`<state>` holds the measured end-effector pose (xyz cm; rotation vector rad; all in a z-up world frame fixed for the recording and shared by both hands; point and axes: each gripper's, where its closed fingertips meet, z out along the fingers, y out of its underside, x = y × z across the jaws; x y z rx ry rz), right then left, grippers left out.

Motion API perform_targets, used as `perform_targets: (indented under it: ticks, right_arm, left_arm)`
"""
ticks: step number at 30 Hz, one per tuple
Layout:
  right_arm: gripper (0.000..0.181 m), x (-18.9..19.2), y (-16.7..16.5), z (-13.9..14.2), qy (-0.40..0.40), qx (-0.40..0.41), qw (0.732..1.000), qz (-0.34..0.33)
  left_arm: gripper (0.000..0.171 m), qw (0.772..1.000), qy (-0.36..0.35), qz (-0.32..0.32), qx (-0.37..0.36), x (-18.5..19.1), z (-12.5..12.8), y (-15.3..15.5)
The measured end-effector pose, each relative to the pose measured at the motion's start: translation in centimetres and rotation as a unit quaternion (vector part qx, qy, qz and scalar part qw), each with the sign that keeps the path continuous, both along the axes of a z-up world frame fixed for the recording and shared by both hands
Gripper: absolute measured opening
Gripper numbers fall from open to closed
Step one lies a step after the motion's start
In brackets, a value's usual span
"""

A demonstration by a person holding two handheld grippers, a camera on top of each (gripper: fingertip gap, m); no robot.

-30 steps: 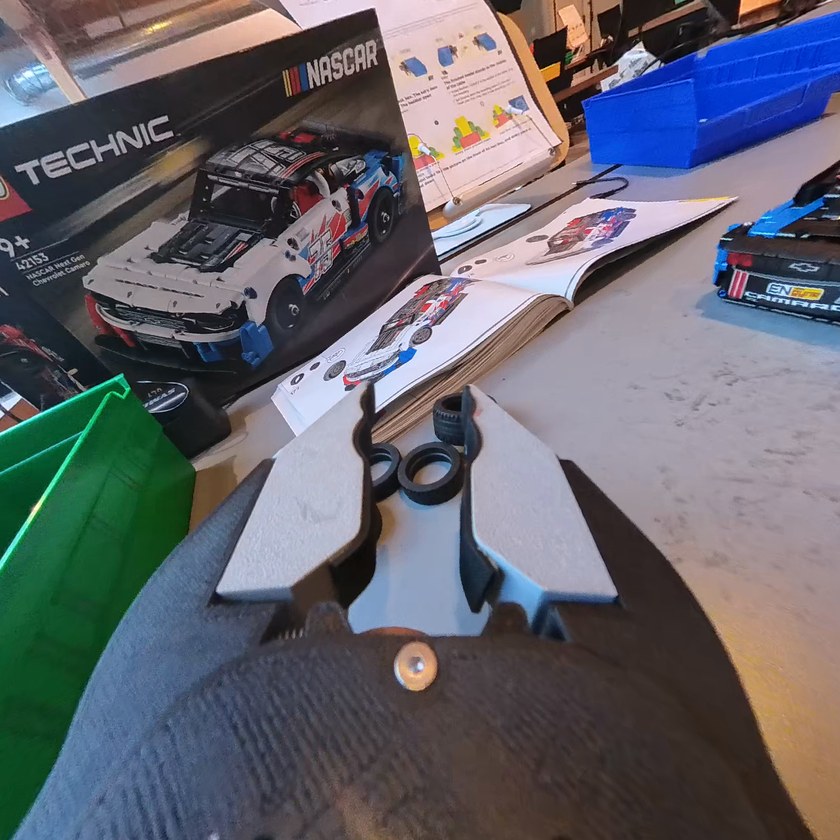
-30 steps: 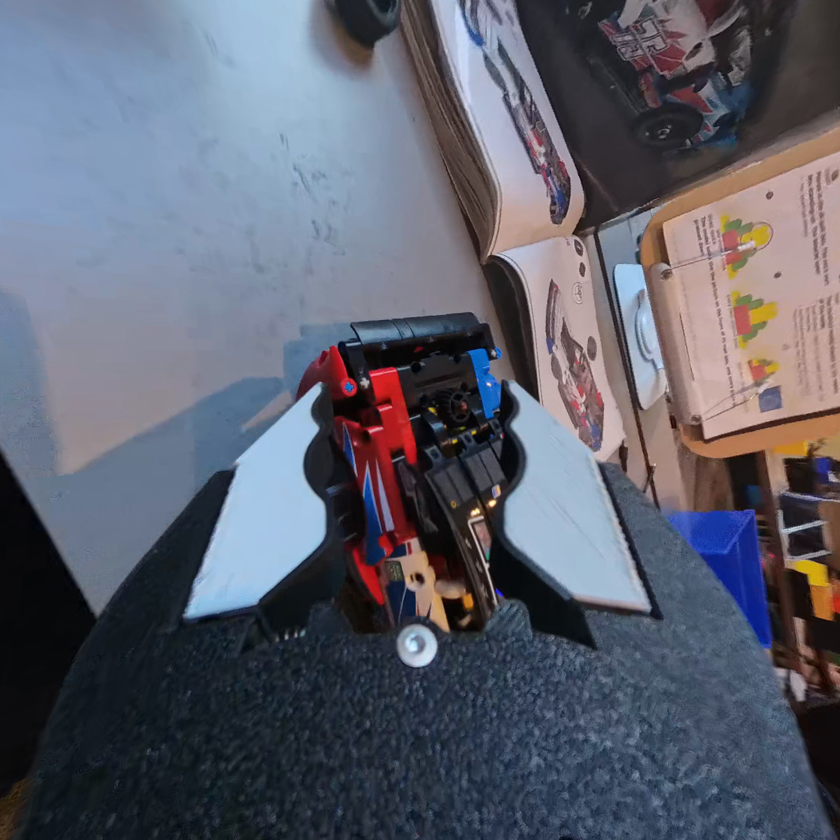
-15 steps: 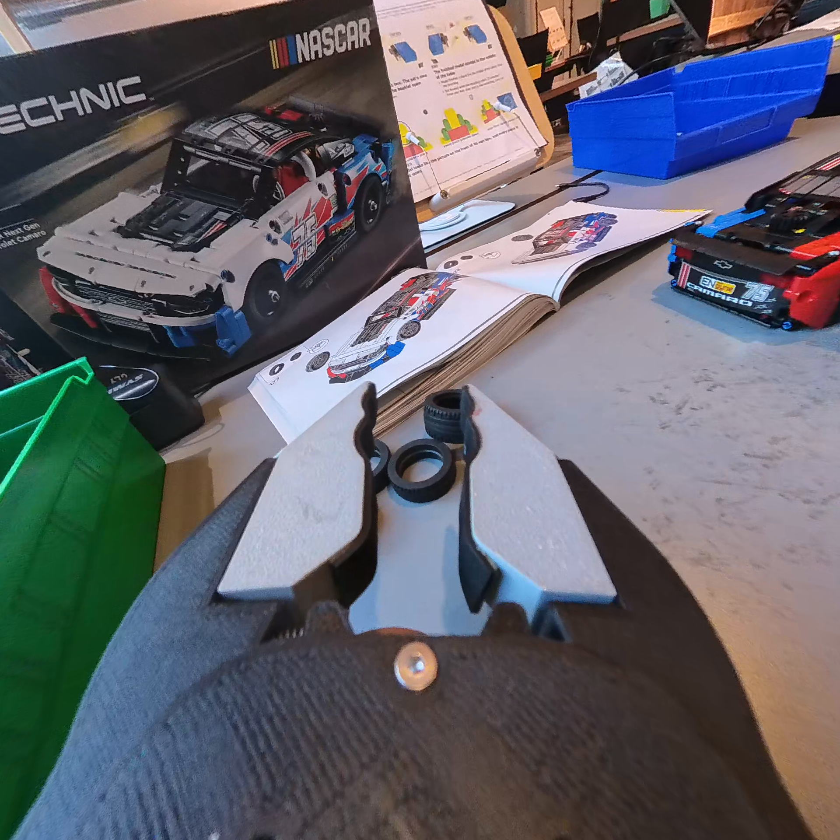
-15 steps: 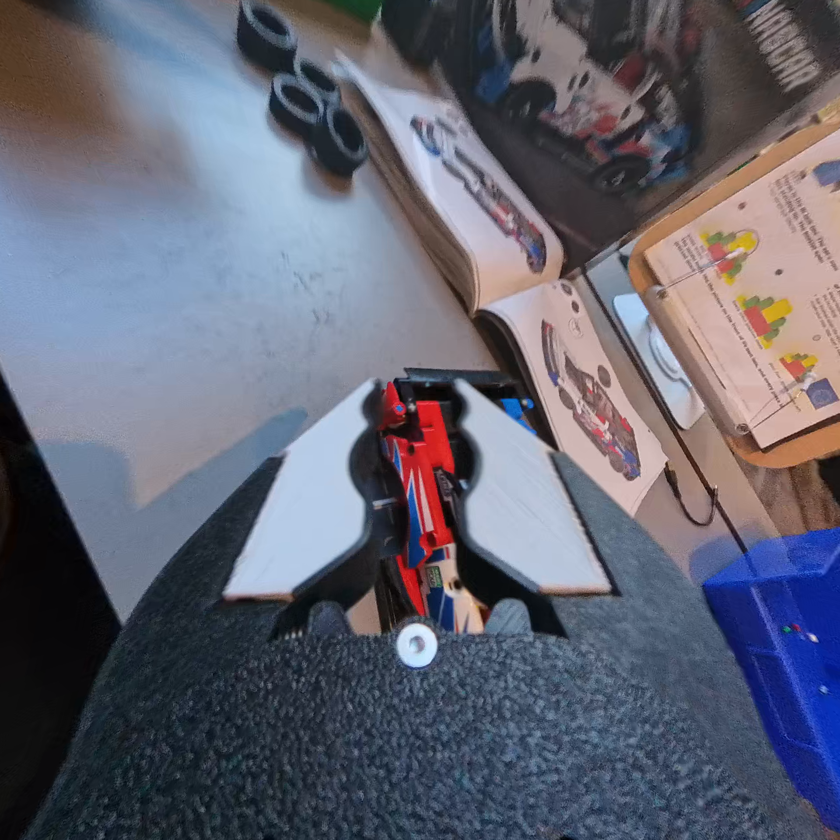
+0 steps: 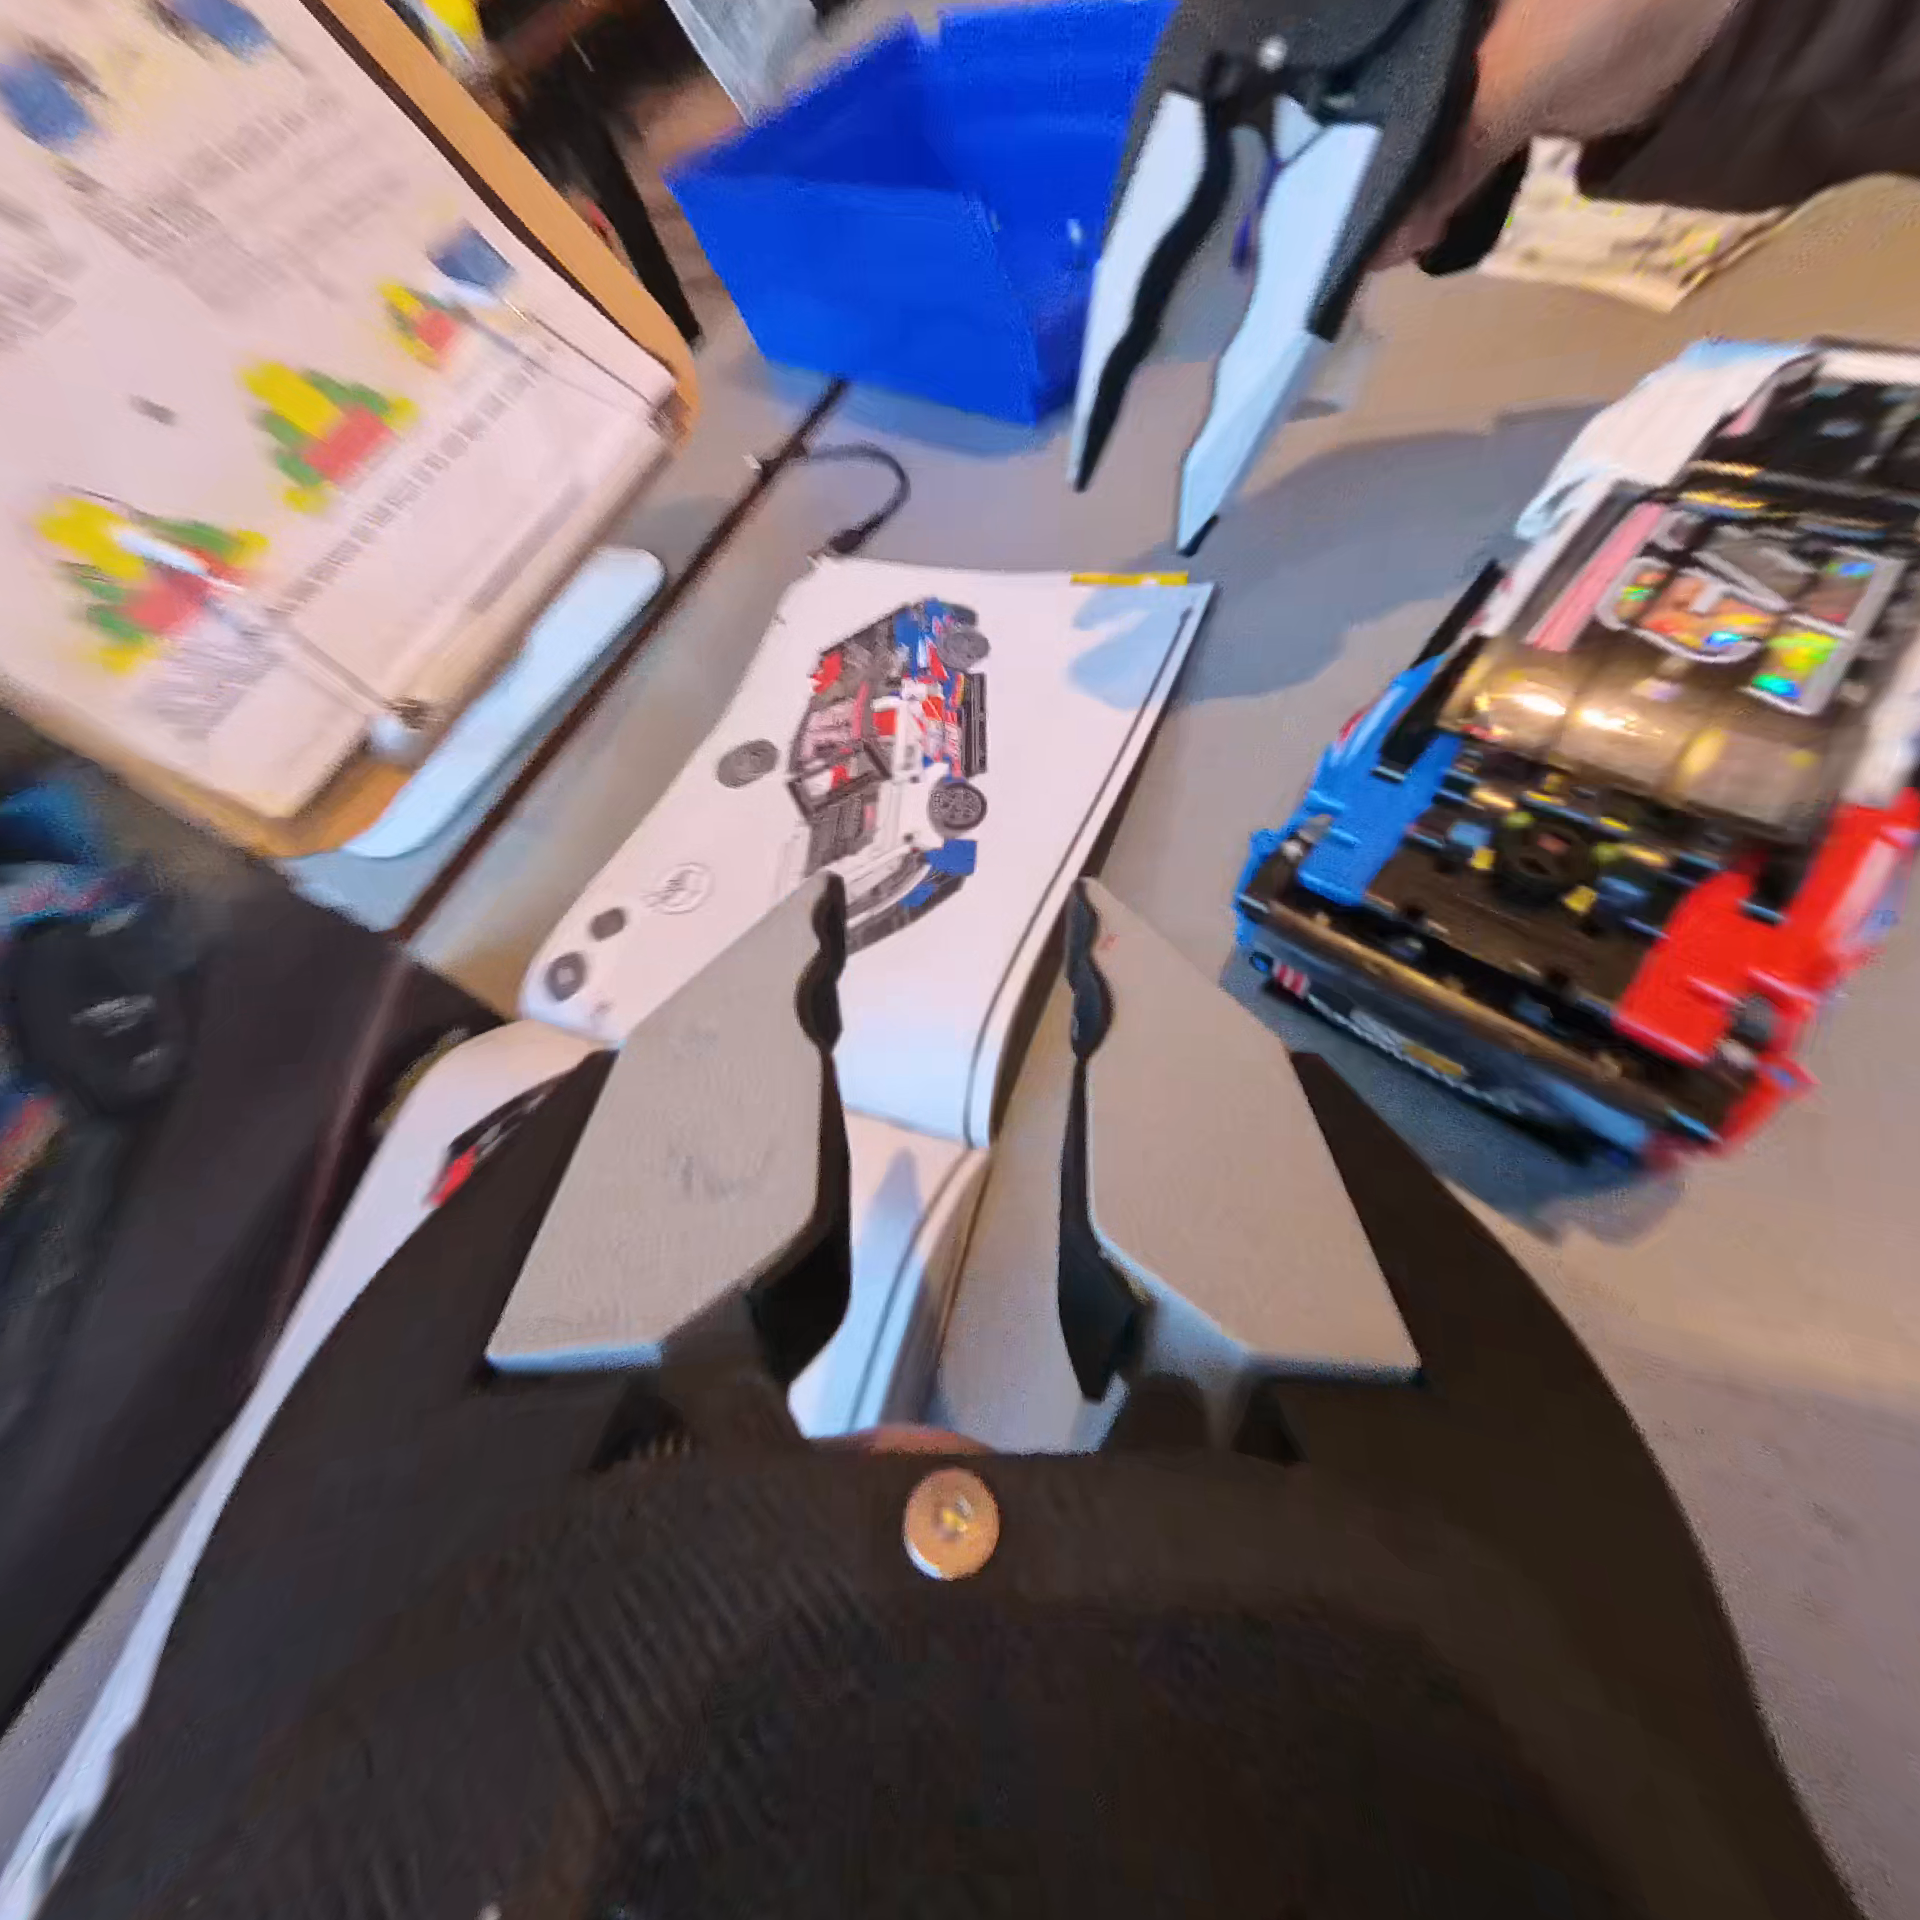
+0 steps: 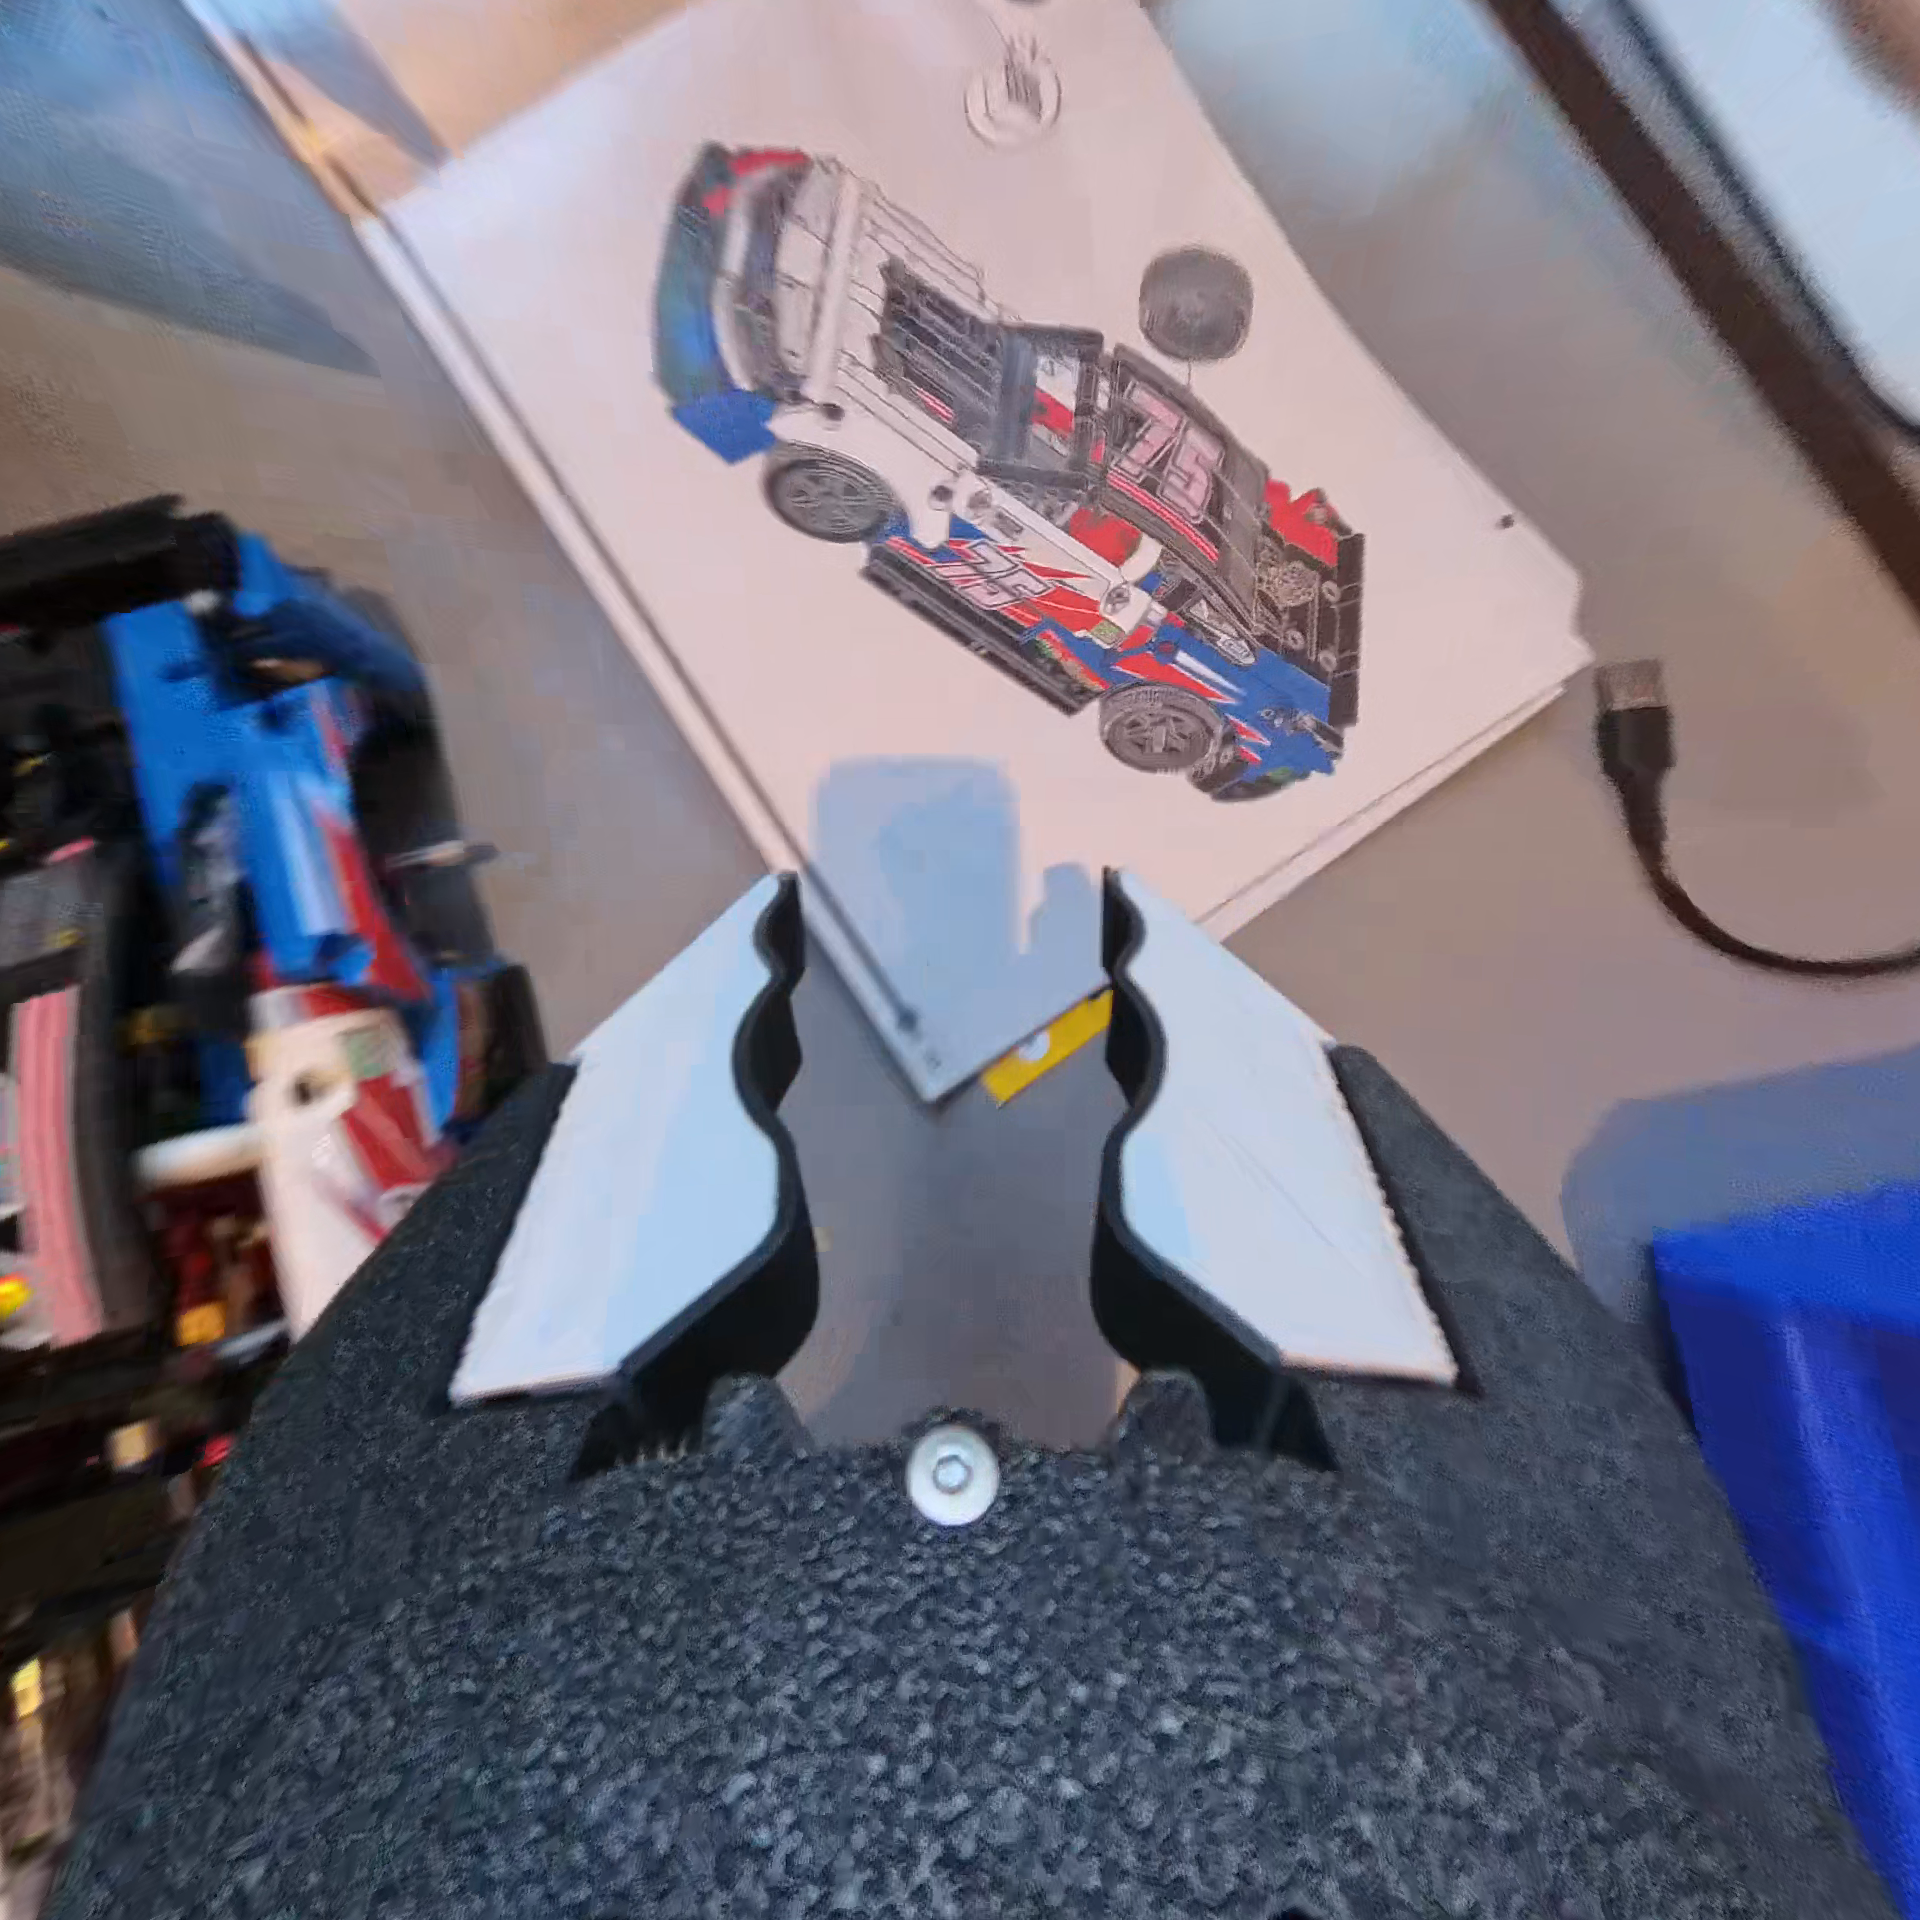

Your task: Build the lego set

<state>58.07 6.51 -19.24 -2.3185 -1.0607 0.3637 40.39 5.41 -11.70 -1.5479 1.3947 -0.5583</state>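
Observation:
The blue, red, black and white lego car point(image 5: 1621, 769) stands on the grey table at the right of the left wrist view and at the left edge of the right wrist view point(image 6: 208, 935). My left gripper point(image 5: 948, 914) is open and empty above the open instruction booklet point(image 5: 935, 748). My right gripper point(image 6: 951, 894) is open and empty above the booklet's corner point(image 6: 987, 436). It also shows in the left wrist view point(image 5: 1138, 509), pointing down beyond the booklet, held by a hand.
A blue bin point(image 5: 914, 208) stands behind the booklet and at the right edge of the right wrist view point(image 6: 1808, 1455). A clipboard with a printed sheet point(image 5: 291, 395) leans at the left. A black cable point(image 6: 1662, 810) lies next to the booklet. The set's dark box point(image 5: 156, 1091) is at far left. My hands' fingertips stand some 20 centimetres from each other.
My right gripper has let go of the lego car, which now stands on the table, and has opened. My left gripper has swung right, away from the tyres, and opened wider.

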Motion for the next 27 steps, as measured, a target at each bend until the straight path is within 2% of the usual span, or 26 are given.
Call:
perform_targets:
  ticks: [3, 5, 6, 10, 12, 14, 15, 18, 22, 27]
  right_arm:
    - [0.066, 0.3, 2.2, -3.0, -0.060, -0.013, 0.997, 0.056]
    - [0.070, 0.0, 2.4, -4.4, -0.071, -0.041, 0.993, 0.088]
    - [0.061, -0.3, 2.4, -4.4, -0.060, -0.046, 0.992, 0.100]
    - [0.057, -1.0, 2.3, -4.4, -0.050, -0.032, 0.989, 0.132]
    - [0.047, -1.2, 2.1, -4.3, -0.044, -0.027, 0.988, 0.143]
    - [0.016, -1.8, 2.2, -4.2, -0.042, -0.024, 0.988, 0.144]
    - [0.009, -2.0, 2.3, -4.2, -0.040, -0.024, 0.989, 0.142]
    - [0.000, -2.4, 2.4, -4.1, -0.033, -0.050, 0.989, 0.138]
    - [0.000, -2.5, 2.7, -2.2, -0.034, -0.067, 0.990, 0.123]
    - [0.000, -4.1, 3.5, 3.6, -0.061, -0.021, 0.991, 0.119]
  left_arm:
    - [0.052, 0.994, 0.060, -0.022, -0.085, 4.1, -3.6, 2.4]
    - [0.061, 0.988, 0.084, -0.030, -0.126, 5.6, -5.4, 3.0]
    - [0.064, 0.986, 0.091, -0.028, -0.134, 6.0, -6.1, 3.3]
    - [0.062, 0.987, 0.098, -0.014, -0.128, 6.7, -7.3, 4.1]
    - [0.061, 0.987, 0.099, -0.008, -0.126, 6.7, -7.5, 4.4]
    - [0.061, 0.987, 0.100, -0.003, -0.127, 6.7, -7.6, 4.7]
    - [0.061, 0.987, 0.096, -0.003, -0.129, 6.8, -7.4, 4.7]
    - [0.061, 0.986, 0.090, -0.004, -0.138, 7.1, -7.1, 4.7]
    - [0.064, 0.985, 0.103, -0.012, -0.135, 7.9, -7.4, 3.8]
    - [0.067, 0.988, 0.119, 0.002, -0.097, 9.5, -7.0, 3.4]
